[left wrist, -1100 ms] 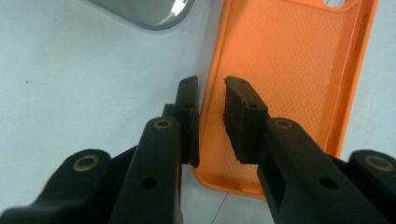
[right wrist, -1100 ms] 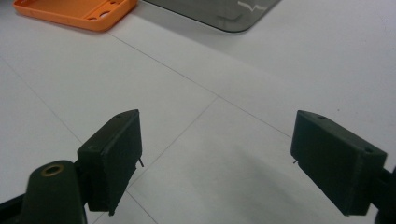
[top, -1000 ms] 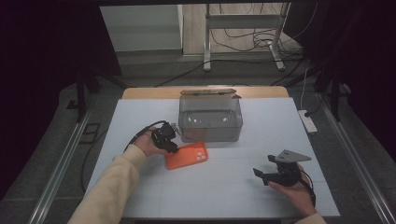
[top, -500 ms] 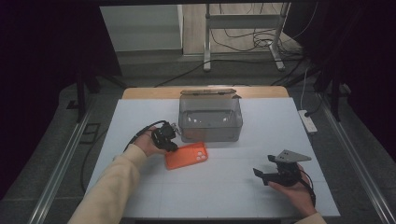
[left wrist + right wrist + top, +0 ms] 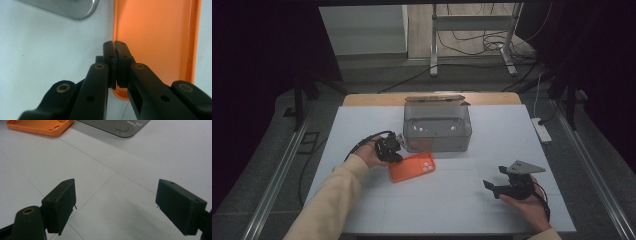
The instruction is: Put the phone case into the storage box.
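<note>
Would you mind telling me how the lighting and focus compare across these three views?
High view: the white table is evenly lit, surroundings dark, the clear box slightly hazy. Left gripper view: the orange phone case is sharp and bright, the left tongs near-black. Right gripper view: the right tongs look soft, with a faint shadow between them.

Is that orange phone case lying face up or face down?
Face up: the orange phone case shows its hollow textured inside and raised rim, flat on the table.

Orange phone case (image 5: 412, 167), prob. dotted inside.
</note>
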Available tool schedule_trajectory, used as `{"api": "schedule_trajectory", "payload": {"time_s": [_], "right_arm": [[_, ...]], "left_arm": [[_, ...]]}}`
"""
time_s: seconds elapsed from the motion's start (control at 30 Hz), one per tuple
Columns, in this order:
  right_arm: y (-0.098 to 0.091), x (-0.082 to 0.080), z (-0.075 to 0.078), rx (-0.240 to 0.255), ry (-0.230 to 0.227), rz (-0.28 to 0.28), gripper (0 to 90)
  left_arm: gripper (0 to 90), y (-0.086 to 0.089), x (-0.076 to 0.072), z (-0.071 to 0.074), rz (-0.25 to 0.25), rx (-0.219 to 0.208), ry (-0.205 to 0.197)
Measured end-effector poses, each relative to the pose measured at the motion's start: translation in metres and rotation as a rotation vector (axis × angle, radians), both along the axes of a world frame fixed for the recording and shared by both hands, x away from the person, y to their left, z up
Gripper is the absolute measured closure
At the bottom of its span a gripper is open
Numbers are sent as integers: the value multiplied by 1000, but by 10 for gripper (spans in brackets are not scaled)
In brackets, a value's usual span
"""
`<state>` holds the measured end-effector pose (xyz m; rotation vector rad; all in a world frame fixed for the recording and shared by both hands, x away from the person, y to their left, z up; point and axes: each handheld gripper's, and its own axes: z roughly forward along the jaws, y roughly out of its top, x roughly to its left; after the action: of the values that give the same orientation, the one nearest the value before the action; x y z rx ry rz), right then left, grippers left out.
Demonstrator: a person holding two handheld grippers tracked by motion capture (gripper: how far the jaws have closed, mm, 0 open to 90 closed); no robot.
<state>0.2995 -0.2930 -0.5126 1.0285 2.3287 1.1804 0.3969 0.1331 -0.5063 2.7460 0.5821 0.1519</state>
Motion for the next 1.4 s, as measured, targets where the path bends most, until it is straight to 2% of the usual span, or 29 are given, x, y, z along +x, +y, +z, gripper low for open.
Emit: {"api": "schedule_trajectory", "payload": {"time_s": [0.43,0.87,1.13,1.4], "right_arm": [[-1,0,0,0,-2,-1,171],[-1,0,0,0,-1,-5,171],[-2,0,1,2,-3,-8,171],[-2,0,1,1,-4,-10,171]], "left_arm": [[884,5,-3,4,-26,-12,-24],[885,12,-12,23,-28,-60,-69],[885,16,-19,35,-7,-97,-93],[885,20,-25,41,-9,-124,-104]]}}
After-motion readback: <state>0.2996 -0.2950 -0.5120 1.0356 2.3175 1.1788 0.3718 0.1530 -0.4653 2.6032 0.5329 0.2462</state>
